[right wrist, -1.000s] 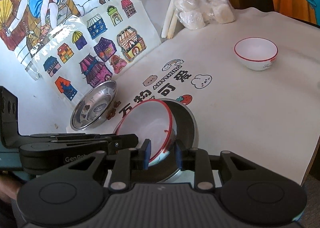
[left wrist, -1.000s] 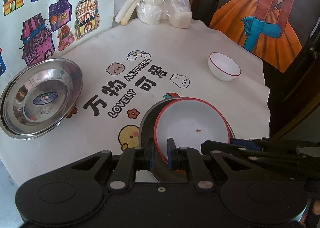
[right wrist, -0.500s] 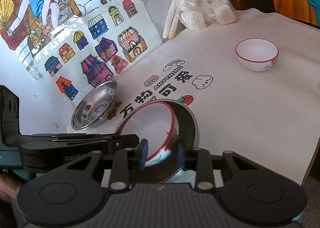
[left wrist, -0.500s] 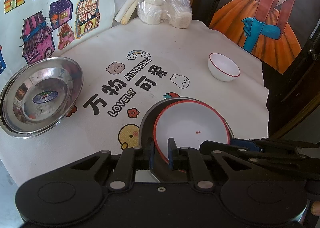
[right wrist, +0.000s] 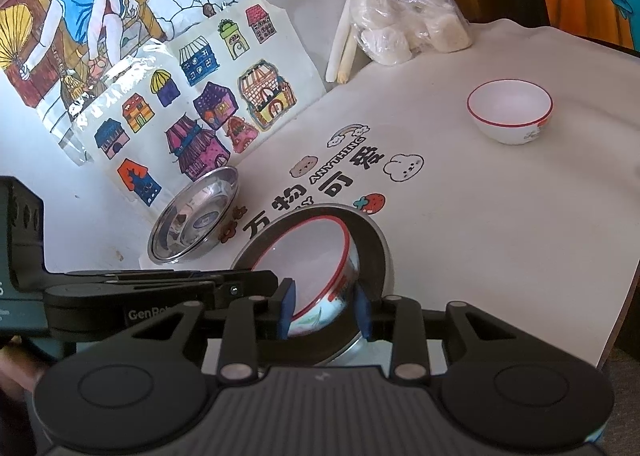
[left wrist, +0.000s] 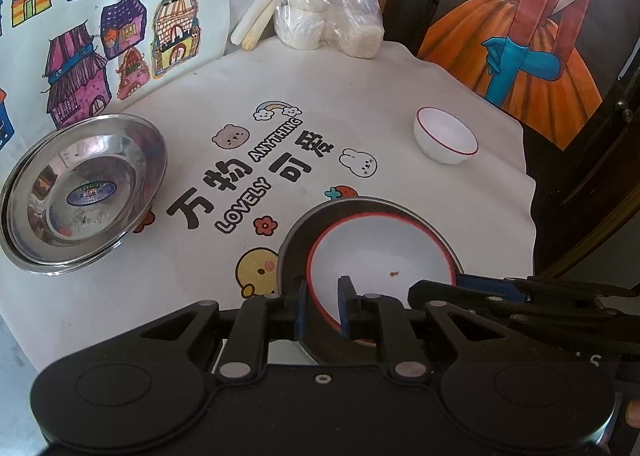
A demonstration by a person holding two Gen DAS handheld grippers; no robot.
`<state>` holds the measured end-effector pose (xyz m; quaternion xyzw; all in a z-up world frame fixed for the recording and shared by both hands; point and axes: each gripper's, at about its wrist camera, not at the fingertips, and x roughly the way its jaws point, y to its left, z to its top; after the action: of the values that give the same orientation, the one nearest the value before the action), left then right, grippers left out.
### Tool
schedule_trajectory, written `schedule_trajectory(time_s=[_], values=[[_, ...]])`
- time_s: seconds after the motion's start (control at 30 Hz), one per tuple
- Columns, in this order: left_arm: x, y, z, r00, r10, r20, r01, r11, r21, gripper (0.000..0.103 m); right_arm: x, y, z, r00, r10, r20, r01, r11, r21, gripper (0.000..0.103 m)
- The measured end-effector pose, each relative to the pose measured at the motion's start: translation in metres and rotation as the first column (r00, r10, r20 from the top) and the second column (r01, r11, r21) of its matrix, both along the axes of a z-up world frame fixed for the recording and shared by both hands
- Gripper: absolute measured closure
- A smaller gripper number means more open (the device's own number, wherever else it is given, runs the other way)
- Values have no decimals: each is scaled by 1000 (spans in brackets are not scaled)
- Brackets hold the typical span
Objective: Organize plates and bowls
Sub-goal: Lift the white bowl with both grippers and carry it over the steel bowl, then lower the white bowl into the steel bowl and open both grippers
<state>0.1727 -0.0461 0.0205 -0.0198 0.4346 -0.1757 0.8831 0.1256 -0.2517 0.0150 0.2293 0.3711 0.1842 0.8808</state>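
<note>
A white bowl with a red rim sits tilted inside a steel dish at the near edge of the cloth. My left gripper straddles the bowl's near rim. Its jaws are opening, and a gap shows on each side of the rim. My right gripper reaches in from the other side. Its blue pads stand apart around the bowl's painted wall and do not press on it. A second steel dish lies at the left. A small red-rimmed white bowl stands far right.
A plastic bag of white buns and two pale sticks lean at the back. Coloured drawings of houses stand along the left wall. The printed tablecloth drops off at the right edge near a dark wooden frame.
The jaws of both grippers have widened a little around the red-rimmed bowl. The bowl and the steel dish under it stay in place.
</note>
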Motion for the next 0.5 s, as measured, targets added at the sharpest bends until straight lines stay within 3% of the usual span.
schedule_trajectory(time_s=[0.27, 0.5], values=[[-3, 3, 8, 1000, 5, 28, -5, 1000, -5, 83, -4, -4, 2, 1000, -11, 15, 11, 1000, 8, 65], [-2, 6, 18, 998, 25, 60, -24, 1000, -16, 71, -9, -11, 6, 999, -32, 40, 31, 999, 22, 62]])
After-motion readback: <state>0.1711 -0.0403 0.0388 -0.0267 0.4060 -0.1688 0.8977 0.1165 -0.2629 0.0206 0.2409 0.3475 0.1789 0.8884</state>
